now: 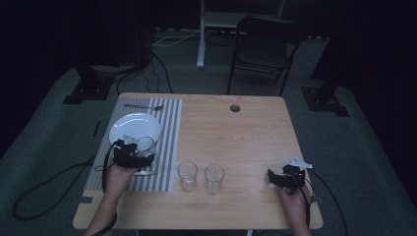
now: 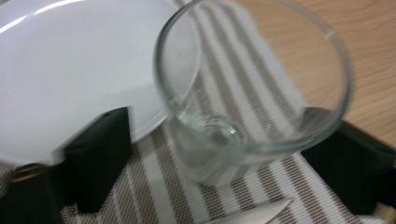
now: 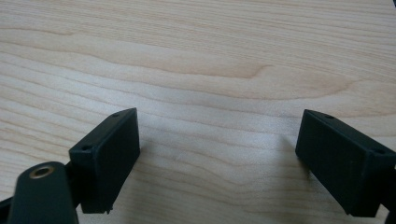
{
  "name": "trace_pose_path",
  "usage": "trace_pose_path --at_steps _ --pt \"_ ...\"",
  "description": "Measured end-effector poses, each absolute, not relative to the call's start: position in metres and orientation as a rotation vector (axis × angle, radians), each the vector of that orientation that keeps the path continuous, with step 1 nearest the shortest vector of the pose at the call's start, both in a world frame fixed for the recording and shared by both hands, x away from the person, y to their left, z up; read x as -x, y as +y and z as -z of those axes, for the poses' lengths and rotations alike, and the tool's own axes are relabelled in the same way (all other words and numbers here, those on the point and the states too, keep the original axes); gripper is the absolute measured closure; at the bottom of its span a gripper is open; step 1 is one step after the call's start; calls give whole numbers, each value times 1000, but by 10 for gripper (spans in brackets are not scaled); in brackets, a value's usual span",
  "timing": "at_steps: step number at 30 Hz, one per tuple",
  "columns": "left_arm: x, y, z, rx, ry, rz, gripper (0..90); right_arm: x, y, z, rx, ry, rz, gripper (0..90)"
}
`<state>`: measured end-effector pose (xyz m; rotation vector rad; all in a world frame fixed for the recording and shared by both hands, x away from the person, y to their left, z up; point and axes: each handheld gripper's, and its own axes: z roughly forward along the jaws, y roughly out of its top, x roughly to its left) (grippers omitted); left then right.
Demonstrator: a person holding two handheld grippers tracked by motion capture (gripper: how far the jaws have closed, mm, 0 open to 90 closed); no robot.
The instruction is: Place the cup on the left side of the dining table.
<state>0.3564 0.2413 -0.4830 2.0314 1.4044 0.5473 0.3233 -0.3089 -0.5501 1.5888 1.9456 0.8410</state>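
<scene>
While I bracket it with my left hand: this is the moment before any firm clamp, as far as I can judge.
Glass: clear tumbler (image 2: 247, 88) standing on the striped placemat (image 2: 261, 186), just beside the white plate (image 2: 70, 70), near the bench's left front.
Handling: judged light, rigid, smooth and slippery, breakable; squeeze gently, no jerks.
Where to take hold: mid wall, one jaw each side, below the rim; not the rim itself.
Left hand-held gripper (image 1: 134, 156): jaws wide apart, one either side of the glass; the right one looks against the wall, the left one short of it, so contact is unsure and not clamped as far as I can tell.
Right hand-held gripper (image 1: 285, 178): jaws spread wide over bare bench (image 3: 196, 60), holding nothing, well apart from the glasses.
Other glasses: two more tumblers (image 1: 187, 175) (image 1: 214, 178) at bench front centre, beside the mat edge.
Cutlery: fork (image 1: 143, 106) at the mat's far end; a metal tip (image 2: 252, 215) lies just in front of the glass, likely a knife.
Risk: glass tilts or slips if closed too high.
</scene>
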Motion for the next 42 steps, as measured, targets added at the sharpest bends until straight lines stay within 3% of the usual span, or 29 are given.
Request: trace_pose_path --at_steps 2,4,12,27,42 --pt "-354 243 485 -2023 1421 -548 81 -323 -309 550 -1589 1946 -841 133" --pt "-352 245 486 -2036 1433 -563 1 -323 -309 550 -1588 1946 -841 133" --pt "-334 251 499 -2044 1441 -650 2 -323 -309 550 -1591 1945 -842 133" --pt "-305 283 515 -1923 1568 -619 2 -323 -309 550 -1590 1945 -842 133" --pt "-282 308 537 -1904 1659 -575 2 -323 -309 550 -1590 1945 -842 133"
